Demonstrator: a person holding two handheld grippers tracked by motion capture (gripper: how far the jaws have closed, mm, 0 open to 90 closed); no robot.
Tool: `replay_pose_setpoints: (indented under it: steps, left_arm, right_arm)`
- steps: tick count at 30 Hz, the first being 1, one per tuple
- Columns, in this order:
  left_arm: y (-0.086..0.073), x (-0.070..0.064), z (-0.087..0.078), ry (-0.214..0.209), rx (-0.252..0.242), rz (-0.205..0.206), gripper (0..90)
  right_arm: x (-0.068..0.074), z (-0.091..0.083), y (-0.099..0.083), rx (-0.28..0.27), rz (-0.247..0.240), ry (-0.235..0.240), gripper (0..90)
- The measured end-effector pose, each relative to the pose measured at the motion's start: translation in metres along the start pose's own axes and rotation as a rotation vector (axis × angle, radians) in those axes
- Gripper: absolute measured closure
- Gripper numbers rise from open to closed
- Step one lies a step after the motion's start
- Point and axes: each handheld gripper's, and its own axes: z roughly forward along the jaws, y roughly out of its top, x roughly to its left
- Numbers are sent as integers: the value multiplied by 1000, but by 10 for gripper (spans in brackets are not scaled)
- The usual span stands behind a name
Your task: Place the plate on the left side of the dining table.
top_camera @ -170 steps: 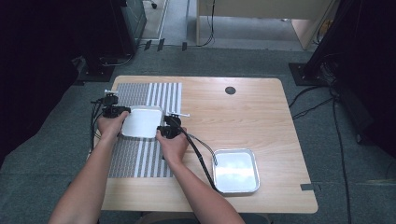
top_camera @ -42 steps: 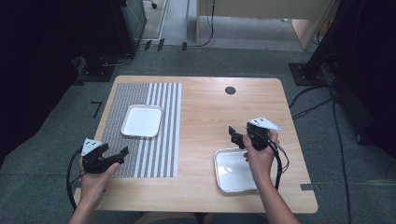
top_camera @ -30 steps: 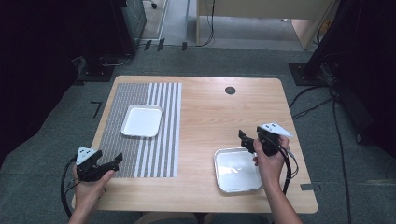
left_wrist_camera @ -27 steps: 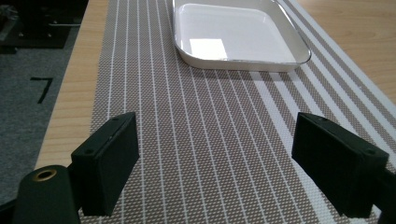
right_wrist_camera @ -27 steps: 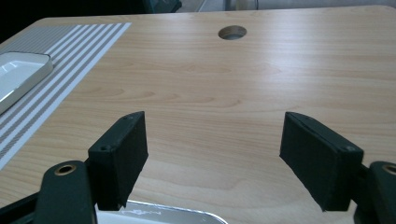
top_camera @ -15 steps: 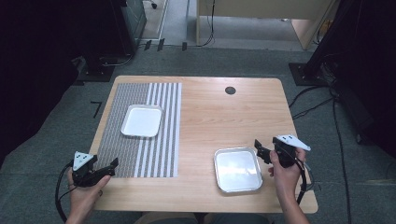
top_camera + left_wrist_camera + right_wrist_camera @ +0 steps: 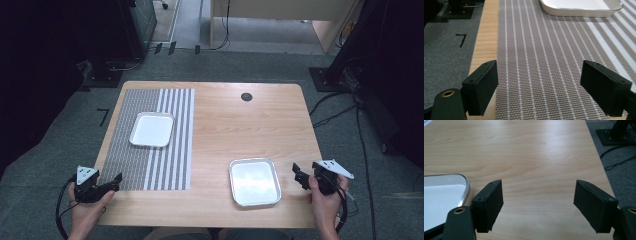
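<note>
Flanking the wooden table point(image 7: 220, 125), left gripper point(image 7: 539, 90) and right gripper point(image 7: 537, 205) hold their fingers apart, empty.

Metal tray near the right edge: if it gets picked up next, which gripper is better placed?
Probably the right gripper: it sits open just beside the metal tray, whose rim shows by its left jaw. The left gripper is open over the striped mat, across the table.
</note>
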Motion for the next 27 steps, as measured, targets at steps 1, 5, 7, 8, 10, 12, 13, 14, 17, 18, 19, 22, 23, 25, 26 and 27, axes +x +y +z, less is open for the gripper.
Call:
replay_pose_setpoints:
  steps: [1, 5, 7, 8, 10, 12, 13, 14, 17, 18, 19, 22, 23, 25, 26, 27]
  left_arm:
    - [-1, 2, 0, 4, 2, -5, 149]
    - [-2, 6, 0, 12, 11, -11, 149]
    - [-3, 6, -1, 22, 12, -5, 149]
    - [-3, 7, -1, 25, 14, -1, 149]
    - [-4, 7, -2, 37, 20, 11, 149]
    - [-6, 9, -2, 42, 28, 10, 149]
    - [-6, 10, -1, 40, 32, 1, 149]
    - [-7, 10, -1, 39, 35, -1, 149]
    - [-9, 9, 0, 37, 52, 13, 149]
    - [-10, 8, 0, 39, 58, 22, 149]
    - [-11, 8, 1, 41, 62, 29, 149]
    - [-14, 4, 2, 53, 72, 60, 149]
    - [-14, 3, 3, 54, 72, 67, 148]
    - [-15, 3, 3, 57, 68, 65, 148]
    - [-15, 3, 3, 56, 68, 62, 149]
    - [-15, 3, 3, 57, 68, 60, 149]
  right_arm:
    - [-4, -1, -2, 4, 8, -2, 236]
    - [-15, -7, -11, 20, 12, -20, 237]
    - [-18, -8, -14, 27, -1, -20, 237]
    - [-20, -9, -16, 29, -10, -19, 236]
    - [-23, -11, -19, 41, -9, -26, 236]
    - [-25, -13, -23, 50, -8, -29, 236]
    - [-26, -14, -25, 56, -14, -31, 235]
    - [-26, -15, -28, 63, -18, -34, 235]
    - [-25, -17, -35, 80, -38, -41, 231]
    - [-24, -17, -38, 92, -56, -46, 225]
    - [-23, -16, -40, 103, -78, -56, 223]
    - [-22, -16, -42, 116, -95, -63, 218]
    - [-22, -16, -42, 117, -96, -65, 217]
    - [-21, -16, -42, 120, -100, -62, 217]
    - [-21, -16, -42, 120, -100, -62, 214]
    - [-21, -16, -42, 121, -101, -61, 209]
